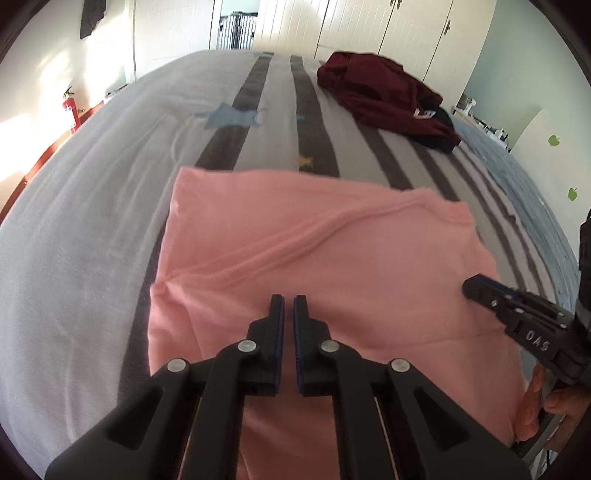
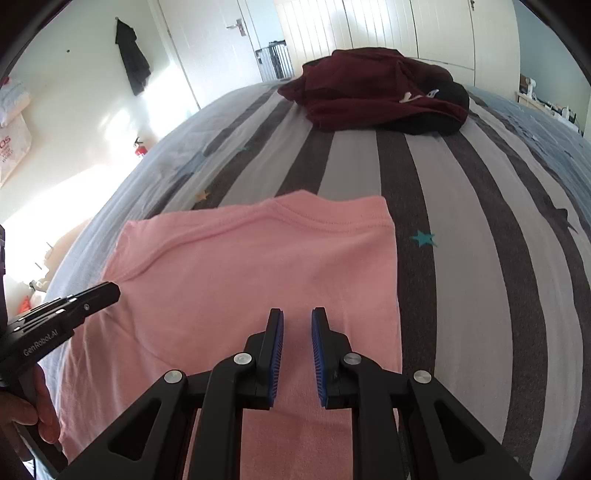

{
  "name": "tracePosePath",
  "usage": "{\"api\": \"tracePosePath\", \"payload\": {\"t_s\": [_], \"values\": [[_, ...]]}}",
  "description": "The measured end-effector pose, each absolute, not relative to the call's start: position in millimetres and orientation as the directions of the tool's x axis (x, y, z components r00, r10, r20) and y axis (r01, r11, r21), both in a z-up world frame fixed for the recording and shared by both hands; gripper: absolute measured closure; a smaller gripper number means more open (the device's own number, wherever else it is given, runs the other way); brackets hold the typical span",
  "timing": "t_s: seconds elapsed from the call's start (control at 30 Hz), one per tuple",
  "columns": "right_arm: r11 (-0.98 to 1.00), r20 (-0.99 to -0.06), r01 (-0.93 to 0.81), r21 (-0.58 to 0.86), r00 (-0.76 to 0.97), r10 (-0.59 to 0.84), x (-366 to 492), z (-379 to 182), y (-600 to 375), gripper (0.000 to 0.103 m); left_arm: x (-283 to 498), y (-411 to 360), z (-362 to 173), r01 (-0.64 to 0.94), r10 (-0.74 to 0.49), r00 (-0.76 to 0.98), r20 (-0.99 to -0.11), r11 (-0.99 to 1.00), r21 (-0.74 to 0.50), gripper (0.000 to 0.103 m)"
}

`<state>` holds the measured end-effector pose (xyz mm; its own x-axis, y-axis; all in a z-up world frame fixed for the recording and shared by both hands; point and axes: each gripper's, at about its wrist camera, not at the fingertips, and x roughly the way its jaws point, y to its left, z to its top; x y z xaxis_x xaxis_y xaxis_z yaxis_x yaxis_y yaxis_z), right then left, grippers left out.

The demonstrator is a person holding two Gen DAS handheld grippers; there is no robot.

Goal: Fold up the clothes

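A pink shirt [image 1: 295, 240] [image 2: 240, 277] lies folded flat on the striped bed cover, its collar seam toward the far edge. My left gripper [image 1: 290, 297] hovers over the shirt's near middle, shut with nothing between its pads. It also shows at the left edge of the right wrist view as the left gripper [image 2: 116, 290], over the shirt's left part. My right gripper [image 2: 297, 312] hangs over the shirt's near right part, its blue pads a small gap apart and empty. In the left wrist view the right gripper [image 1: 467, 288] comes in from the right edge.
A crumpled pile of maroon and black clothes [image 1: 384, 96] [image 2: 369, 92] lies at the far right of the bed [image 1: 92, 221] [image 2: 461, 258]. White wardrobe doors [image 1: 369, 22] stand behind. A red fire extinguisher [image 1: 70, 107] [image 2: 140, 147] stands by the left wall.
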<state>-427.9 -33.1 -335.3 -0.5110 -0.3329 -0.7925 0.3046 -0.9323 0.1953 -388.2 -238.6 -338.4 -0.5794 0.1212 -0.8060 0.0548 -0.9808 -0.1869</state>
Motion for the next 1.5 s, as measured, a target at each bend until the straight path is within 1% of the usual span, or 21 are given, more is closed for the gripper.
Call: {"api": "tracePosePath", "payload": {"t_s": [0.03,0.07,0.2,0.27,0.4,0.5,0.57,0.63,0.73,0.87,0.9,1.0,1.1,1.2,1.27,1.3,1.37,1.43,1.47,1.5], "values": [[-0.934,-0.793,0.297,0.199,-0.512,-0.331,-427,-337,-29,0.092,-386,-240,-337,0.054,0.121,-0.583,-0.803,-0.981,-0.187,0.101],[-0.936,-0.793,0.290,0.201,-0.513,-0.329,-427,-336,-25,0.093,-384,-242,-335,0.054,0.119,-0.587,-0.801,-0.981,-0.185,0.101],[-0.947,-0.793,0.262,0.185,-0.530,-0.301,-425,-330,-4,0.093,-379,-261,-329,0.099,0.074,-0.599,-0.797,-0.981,-0.165,0.101],[-0.946,-0.794,0.270,0.178,-0.528,-0.300,-422,-333,1,0.094,-378,-272,-337,0.110,0.090,-0.591,-0.802,-0.975,-0.191,0.101],[-0.948,-0.796,0.279,0.154,-0.533,-0.287,-419,-331,4,0.096,-378,-270,-326,0.109,0.069,-0.601,-0.796,-0.980,-0.167,0.101],[-0.954,-0.784,0.259,0.153,-0.556,-0.276,-420,-323,7,0.093,-377,-277,-329,0.137,0.051,-0.603,-0.796,-0.976,-0.166,0.101],[-0.957,-0.799,0.232,0.173,-0.536,-0.274,-425,-332,12,0.092,-377,-278,-335,0.134,0.041,-0.598,-0.800,-0.979,-0.150,0.101],[-0.957,-0.804,0.221,0.189,-0.525,-0.280,-431,-340,15,0.088,-378,-277,-335,0.127,0.031,-0.595,-0.803,-0.983,-0.133,0.101],[-0.960,-0.806,0.213,0.184,-0.526,-0.271,-439,-337,16,0.088,-382,-284,-330,0.163,0.031,-0.586,-0.810,-0.975,-0.154,0.101],[-0.966,-0.786,0.198,0.164,-0.566,-0.250,-452,-320,15,0.088,-391,-278,-314,0.171,-0.019,-0.612,-0.790,-0.979,-0.109,0.100],[-0.965,-0.778,0.208,0.163,-0.575,-0.255,-456,-316,11,0.088,-394,-275,-309,0.168,-0.027,-0.624,-0.781,-0.981,-0.101,0.099],[-0.953,-0.751,0.249,0.174,-0.592,-0.292,-470,-306,-5,0.088,-412,-270,-299,0.148,-0.010,-0.657,-0.754,-0.982,-0.115,0.098],[-0.941,-0.741,0.289,0.176,-0.590,-0.320,-486,-306,-27,0.088,-436,-265,-303,0.110,0.031,-0.658,-0.752,-0.985,-0.137,0.098],[-0.936,-0.752,0.305,0.177,-0.571,-0.328,-502,-317,-44,0.088,-456,-267,-317,0.092,0.042,-0.633,-0.773,-0.988,-0.128,0.096],[-0.941,-0.769,0.294,0.166,-0.559,-0.310,-511,-327,-48,0.088,-465,-277,-331,0.110,0.041,-0.607,-0.794,-0.985,-0.134,0.096],[-0.945,-0.774,0.285,0.163,-0.557,-0.301,-514,-332,-46,0.088,-467,-285,-338,0.128,0.048,-0.596,-0.801,-0.980,-0.154,0.096],[-0.947,-0.775,0.263,0.185,-0.553,-0.305,-519,-339,-37,0.089,-463,-305,-342,0.171,0.094,-0.607,-0.789,-0.954,-0.245,0.097],[-0.944,-0.772,0.239,0.226,-0.547,-0.323,-522,-342,-24,0.097,-459,-321,-342,0.214,0.115,-0.617,-0.778,-0.928,-0.306,0.097],[-0.945,-0.772,0.232,0.230,-0.547,-0.322,-524,-341,-20,0.101,-457,-327,-341,0.230,0.108,-0.620,-0.777,-0.922,-0.312,0.097],[-0.949,-0.771,0.219,0.227,-0.554,-0.313,-524,-339,-16,0.101,-454,-330,-339,0.251,0.077,-0.619,-0.782,-0.923,-0.290,0.097]]}}
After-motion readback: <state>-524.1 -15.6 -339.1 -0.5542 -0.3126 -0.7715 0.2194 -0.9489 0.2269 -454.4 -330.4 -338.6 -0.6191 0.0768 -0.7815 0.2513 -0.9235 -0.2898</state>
